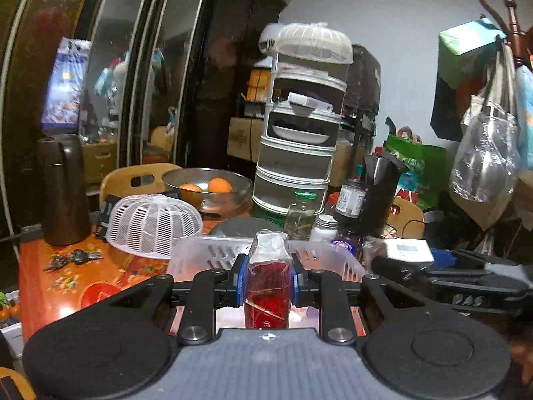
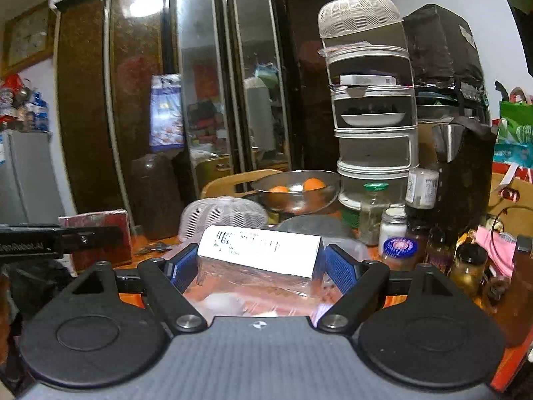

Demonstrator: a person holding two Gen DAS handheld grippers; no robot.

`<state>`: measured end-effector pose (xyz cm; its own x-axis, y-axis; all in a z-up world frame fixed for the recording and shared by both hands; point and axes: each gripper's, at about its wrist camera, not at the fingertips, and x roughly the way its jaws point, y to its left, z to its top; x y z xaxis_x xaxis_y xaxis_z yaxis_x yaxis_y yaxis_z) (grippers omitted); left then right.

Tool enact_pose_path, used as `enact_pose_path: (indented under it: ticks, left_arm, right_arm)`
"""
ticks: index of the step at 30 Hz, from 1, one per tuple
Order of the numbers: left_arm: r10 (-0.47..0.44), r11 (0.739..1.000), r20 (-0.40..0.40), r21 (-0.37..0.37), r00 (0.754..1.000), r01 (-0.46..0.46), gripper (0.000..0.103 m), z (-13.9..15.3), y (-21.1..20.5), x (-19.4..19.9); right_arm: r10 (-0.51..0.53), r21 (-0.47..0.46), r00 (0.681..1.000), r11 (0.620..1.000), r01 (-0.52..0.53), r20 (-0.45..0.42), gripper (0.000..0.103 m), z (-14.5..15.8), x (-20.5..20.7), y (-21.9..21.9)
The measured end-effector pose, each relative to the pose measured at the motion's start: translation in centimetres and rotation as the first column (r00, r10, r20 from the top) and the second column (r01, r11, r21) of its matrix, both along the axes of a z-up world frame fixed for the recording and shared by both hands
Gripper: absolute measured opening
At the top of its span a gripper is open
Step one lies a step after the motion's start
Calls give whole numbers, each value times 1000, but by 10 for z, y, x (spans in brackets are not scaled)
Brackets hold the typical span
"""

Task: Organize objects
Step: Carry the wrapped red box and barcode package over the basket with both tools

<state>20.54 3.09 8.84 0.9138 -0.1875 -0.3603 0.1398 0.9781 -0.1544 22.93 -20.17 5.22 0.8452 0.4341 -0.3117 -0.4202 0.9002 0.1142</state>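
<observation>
Left wrist view: low behind its gripper [image 1: 268,280], facing across the desk [image 1: 66,266] toward the tiered rack [image 1: 299,133], centre frame. Right wrist view: same low stance, same heading, rack [image 2: 373,116] at right of centre. Shared: fruit bowl [image 1: 206,183] [image 2: 296,190], mesh dome cover [image 1: 153,226] [image 2: 223,213], mirrored cabinet [image 1: 133,66] [image 2: 200,83].

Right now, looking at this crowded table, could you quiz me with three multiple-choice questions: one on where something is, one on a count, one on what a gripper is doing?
1. Where are the oranges?
A. In the metal bowl
B. Under the white mesh cover
C. In the plastic basket

2. How many oranges show?
A. One
B. Two
C. Four

3. The left gripper is
A. open and empty
B. shut on the red packet
C. out of sight

Answers: 1 A, both lie in the bowl; 2 B, two show side by side; 3 B, its blue pads press the packet's sides.
</observation>
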Motion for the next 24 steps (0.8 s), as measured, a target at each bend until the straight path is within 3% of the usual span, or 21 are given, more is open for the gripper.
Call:
enact_pose_path:
  ticks: [4, 10, 12, 17, 24]
  left_arm:
    - [0, 1000, -89, 5, 996, 0, 28, -5, -8, 48]
    - [28, 1000, -243, 5, 970, -28, 28, -48, -11, 104]
    - [26, 1000, -263, -1, 964, -27, 28, -55, -11, 113]
    - [42, 999, -285, -10, 958, -47, 28, -62, -8, 125]
    - [55, 998, -304, 24, 951, -50, 28, -75, -12, 132]
  right_arm:
    - [-10, -60, 999, 998, 7, -41, 83, -4, 34, 11]
    - [-55, -115, 978, 993, 33, -200, 83, -36, 76, 19]
    - [-53, -98, 972, 995, 31, -228, 83, -42, 82, 18]
    - [-51, -175, 971, 984, 10, -234, 83, -48, 87, 33]
    - [-45, -204, 968, 979, -7, -248, 83, -56, 92, 45]
